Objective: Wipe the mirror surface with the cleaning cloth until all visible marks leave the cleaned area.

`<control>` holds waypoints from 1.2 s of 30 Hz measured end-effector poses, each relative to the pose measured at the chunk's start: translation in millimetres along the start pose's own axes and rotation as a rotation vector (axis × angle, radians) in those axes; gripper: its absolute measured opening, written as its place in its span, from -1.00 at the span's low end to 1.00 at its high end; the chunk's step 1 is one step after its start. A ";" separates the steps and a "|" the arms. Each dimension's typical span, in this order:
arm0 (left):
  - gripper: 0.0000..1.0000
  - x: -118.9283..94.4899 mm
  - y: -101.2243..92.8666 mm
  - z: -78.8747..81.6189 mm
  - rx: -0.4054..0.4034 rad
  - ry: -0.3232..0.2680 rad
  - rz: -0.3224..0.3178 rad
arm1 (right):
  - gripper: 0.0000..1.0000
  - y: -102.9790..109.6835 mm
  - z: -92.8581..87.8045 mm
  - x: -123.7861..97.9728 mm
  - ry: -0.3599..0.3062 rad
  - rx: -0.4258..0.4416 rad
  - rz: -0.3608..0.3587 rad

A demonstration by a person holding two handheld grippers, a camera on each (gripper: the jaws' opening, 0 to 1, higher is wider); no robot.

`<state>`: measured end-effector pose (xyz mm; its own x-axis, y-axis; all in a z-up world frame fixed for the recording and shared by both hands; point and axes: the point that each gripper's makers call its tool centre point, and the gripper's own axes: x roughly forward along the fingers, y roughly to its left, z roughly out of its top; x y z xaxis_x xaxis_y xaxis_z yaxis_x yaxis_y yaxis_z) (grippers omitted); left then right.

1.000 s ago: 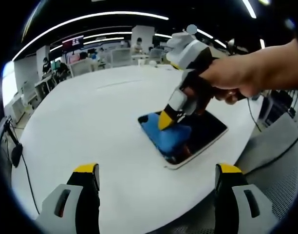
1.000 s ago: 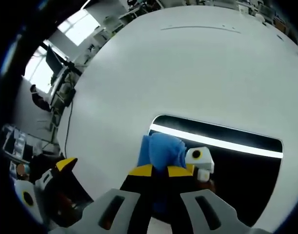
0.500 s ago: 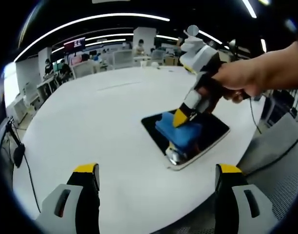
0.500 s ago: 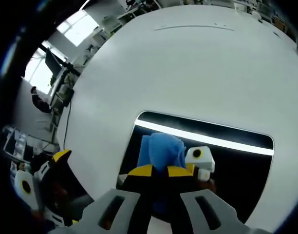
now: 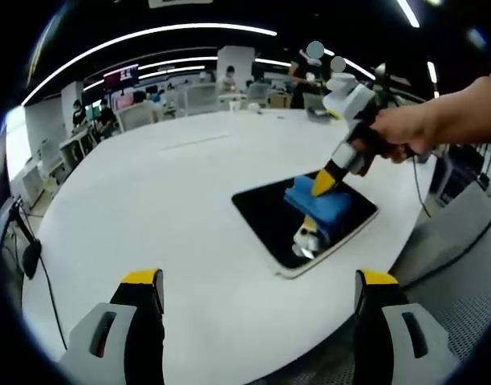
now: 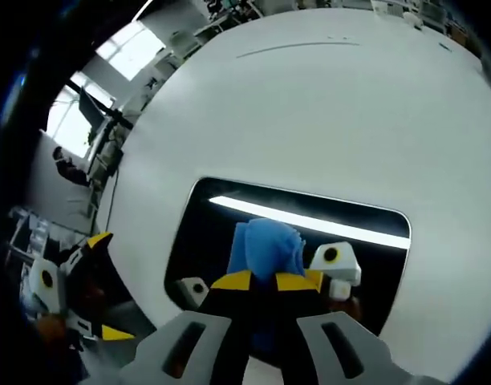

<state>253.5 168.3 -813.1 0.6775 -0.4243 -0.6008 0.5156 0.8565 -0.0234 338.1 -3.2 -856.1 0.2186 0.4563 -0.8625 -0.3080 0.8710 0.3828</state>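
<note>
Right gripper pinching blue cleaning cloth flat on mirror near tabletop edge; left gripper spread wide, holding nothing.

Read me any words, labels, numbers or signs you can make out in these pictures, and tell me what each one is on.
None can be read.
The wall screen far behind the round white table shows pink and white patches, too blurred to read.
No print shows on the blue cleaning cloth, the dark rectangular mirror, the right hand-held gripper or the left hand-held gripper.
</note>
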 end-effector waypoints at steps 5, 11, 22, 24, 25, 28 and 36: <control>0.99 0.8 3.9 7.0 0.008 -0.034 0.013 | -0.95 -1.9 -0.2 -0.2 0.003 -0.014 0.019; 0.99 -0.1 4.5 6.2 -0.009 -0.037 0.019 | -0.95 -5.5 -3.0 -4.2 0.006 -0.023 0.010; 0.99 2.3 -7.3 7.0 -0.047 -0.032 -0.048 | -0.95 -31.3 -4.2 -14.6 0.038 -0.006 -0.058; 0.99 2.2 -5.2 7.1 -0.054 -0.034 -0.043 | -0.95 -35.0 -6.2 -17.4 0.038 0.007 -0.075; 0.99 2.5 -4.9 6.1 -0.072 -0.029 -0.047 | -0.95 -38.2 -7.5 -19.4 0.042 0.005 -0.090; 0.99 3.3 -11.0 4.4 -0.065 -0.016 -0.074 | -0.95 -43.5 -9.4 -22.9 0.041 0.020 -0.105; 0.99 2.0 -6.8 6.1 -0.100 -0.025 -0.064 | -0.95 -57.3 -10.7 -27.1 0.057 0.033 -0.142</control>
<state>254.5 159.8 -809.2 0.6585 -0.4848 -0.5757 0.5041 0.8521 -0.1410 339.9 -67.5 -858.2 0.2043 0.3177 -0.9259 -0.2470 0.9320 0.2653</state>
